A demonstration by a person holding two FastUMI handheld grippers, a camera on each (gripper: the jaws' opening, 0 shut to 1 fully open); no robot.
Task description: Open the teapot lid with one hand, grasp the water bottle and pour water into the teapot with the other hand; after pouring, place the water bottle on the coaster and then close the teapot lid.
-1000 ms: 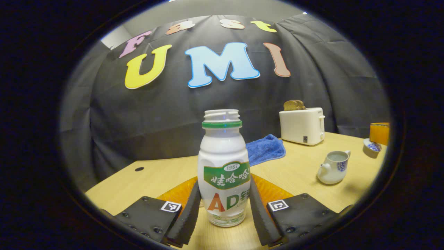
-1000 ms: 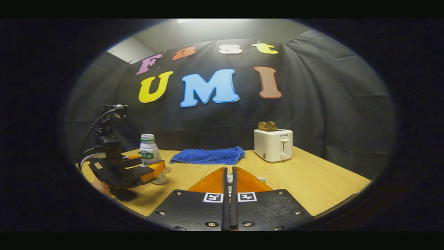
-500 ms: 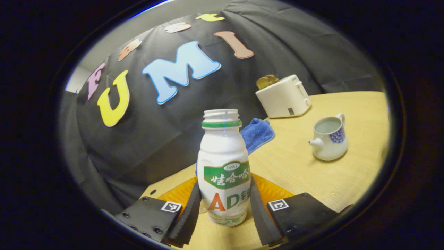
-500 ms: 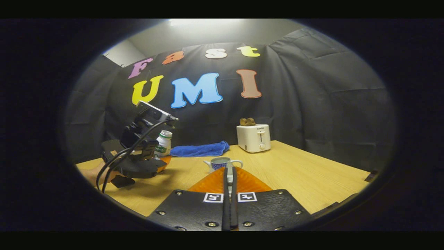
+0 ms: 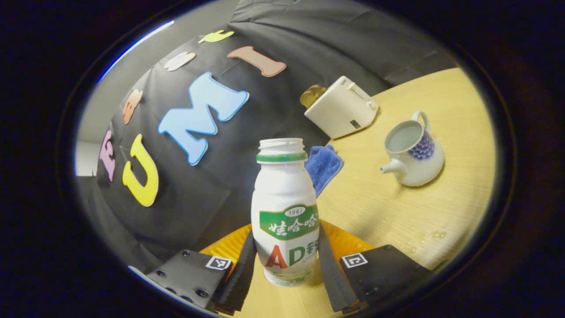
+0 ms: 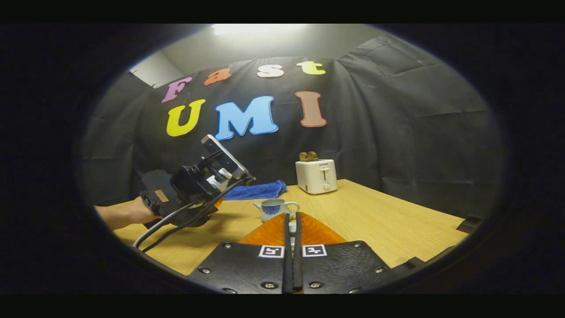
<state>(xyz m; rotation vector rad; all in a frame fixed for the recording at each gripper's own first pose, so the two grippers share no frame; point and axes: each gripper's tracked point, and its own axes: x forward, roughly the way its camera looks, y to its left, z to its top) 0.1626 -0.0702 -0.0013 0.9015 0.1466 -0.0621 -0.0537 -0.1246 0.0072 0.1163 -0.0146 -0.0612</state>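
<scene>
My left gripper (image 5: 285,232) is shut on a white water bottle (image 5: 284,207) with a green label and no cap, tilted over toward the right. The white teapot (image 5: 412,152) with a blue pattern stands open on the wooden table (image 5: 379,207), lower right of the bottle's mouth. In the right gripper view the teapot (image 6: 274,208) sits just beyond my right gripper (image 6: 292,247), whose fingers are shut with a small white sliver of the teapot lid (image 6: 291,227) pinched between them. A hand (image 6: 128,214) holds the left gripper (image 6: 194,190), leaning toward the pot.
A white toaster (image 5: 342,108) with bread in it stands at the back of the table, with a blue cloth (image 5: 322,165) to its left. Some water drops (image 5: 437,234) lie on the wood near the teapot. The black cloth wall closes the back.
The left gripper has carried the bottle toward the teapot and tipped it further sideways. The right gripper stays shut and has drawn back a little from the pot.
</scene>
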